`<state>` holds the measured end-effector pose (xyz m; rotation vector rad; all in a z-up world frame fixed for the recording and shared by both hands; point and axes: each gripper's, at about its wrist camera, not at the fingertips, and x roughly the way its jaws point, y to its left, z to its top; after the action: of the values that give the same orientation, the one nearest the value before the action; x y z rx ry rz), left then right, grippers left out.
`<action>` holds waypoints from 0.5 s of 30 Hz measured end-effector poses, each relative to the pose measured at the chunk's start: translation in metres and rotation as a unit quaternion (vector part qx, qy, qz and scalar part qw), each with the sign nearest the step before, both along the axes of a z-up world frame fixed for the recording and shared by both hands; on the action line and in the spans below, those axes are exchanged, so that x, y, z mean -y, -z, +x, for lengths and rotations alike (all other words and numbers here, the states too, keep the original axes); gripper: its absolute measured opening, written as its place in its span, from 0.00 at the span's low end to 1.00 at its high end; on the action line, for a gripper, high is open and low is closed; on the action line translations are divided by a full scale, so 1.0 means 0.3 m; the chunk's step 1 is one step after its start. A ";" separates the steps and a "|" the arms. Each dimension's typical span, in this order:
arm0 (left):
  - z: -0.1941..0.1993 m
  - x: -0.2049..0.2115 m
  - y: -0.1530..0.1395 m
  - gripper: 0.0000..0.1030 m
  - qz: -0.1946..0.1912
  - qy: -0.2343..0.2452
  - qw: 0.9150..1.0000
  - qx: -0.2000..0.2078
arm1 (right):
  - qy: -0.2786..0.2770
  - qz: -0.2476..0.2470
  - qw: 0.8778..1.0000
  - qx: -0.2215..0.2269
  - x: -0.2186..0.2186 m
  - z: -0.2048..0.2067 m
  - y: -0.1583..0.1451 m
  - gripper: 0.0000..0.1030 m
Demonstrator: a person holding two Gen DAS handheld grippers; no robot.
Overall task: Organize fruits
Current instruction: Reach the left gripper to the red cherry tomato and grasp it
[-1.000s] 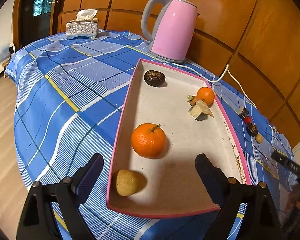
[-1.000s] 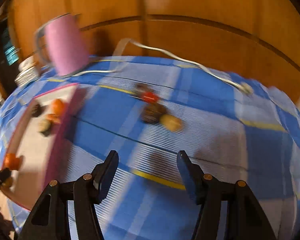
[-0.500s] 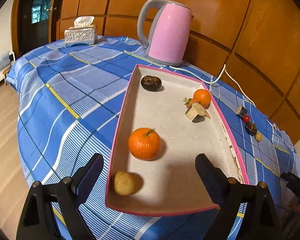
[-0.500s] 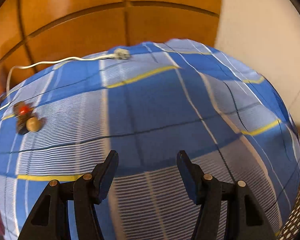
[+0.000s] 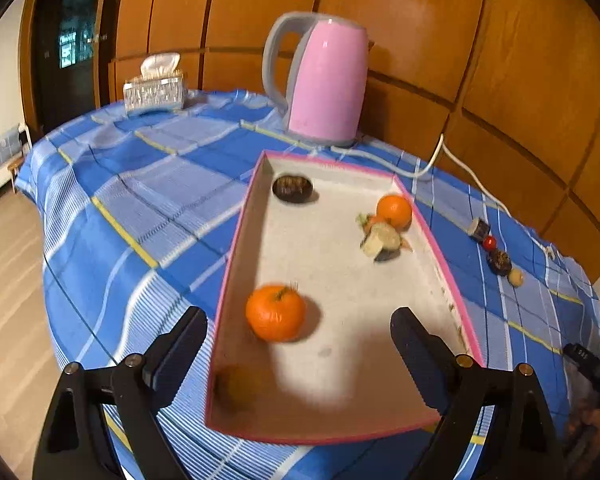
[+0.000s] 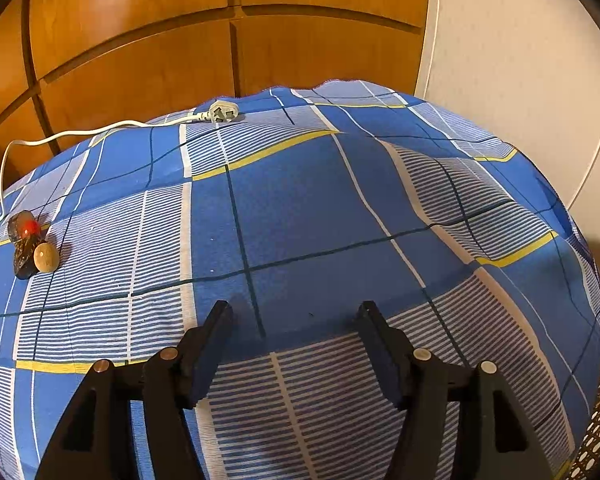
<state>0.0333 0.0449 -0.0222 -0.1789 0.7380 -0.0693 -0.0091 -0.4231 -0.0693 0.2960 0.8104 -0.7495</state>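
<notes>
A pink-rimmed tray [image 5: 236, 248] lies on the blue checked tablecloth. In it are a large orange [image 5: 275, 313], a smaller orange [image 5: 394, 210], a dark fruit [image 5: 292, 188], a cut pale piece [image 5: 381, 240] and a blurred yellowish fruit [image 5: 236, 388] in the near corner. My left gripper [image 5: 298, 340] is open and empty above the tray's near end. To the tray's right, several small fruits lie in a row [image 5: 499, 260]; the right wrist view shows them at far left [image 6: 30, 248]. My right gripper [image 6: 296, 340] is open and empty over bare cloth.
A pink kettle [image 5: 324, 84] stands behind the tray, its white cord and plug [image 6: 220, 113] trailing along the wooden wall. A tissue box [image 5: 155, 90] sits at the far left corner. The table edge drops off on the right [image 6: 572, 240].
My right gripper has swung right, so the small fruits moved from centre to the far left of its view. My left gripper has tilted and shifted slightly; the tray's near end is now in shadow.
</notes>
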 end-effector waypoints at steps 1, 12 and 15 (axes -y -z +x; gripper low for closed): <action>0.001 -0.001 -0.013 0.91 0.000 -0.001 1.000 0.004 | 0.000 0.001 1.000 0.001 0.000 -0.001 0.000 0.65; 0.141 0.194 -0.164 0.91 -0.026 0.119 0.993 0.006 | 0.000 -0.003 1.000 0.001 -0.008 -0.001 0.003 0.67; 0.200 0.298 -0.190 0.90 -0.026 0.165 0.986 0.003 | -0.001 -0.004 1.000 0.001 -0.008 -0.001 0.003 0.68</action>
<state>0.0932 -0.0444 0.0348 -0.1038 0.7545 -0.4047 -0.0094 -0.4207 -0.0701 0.2895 0.8063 -0.7507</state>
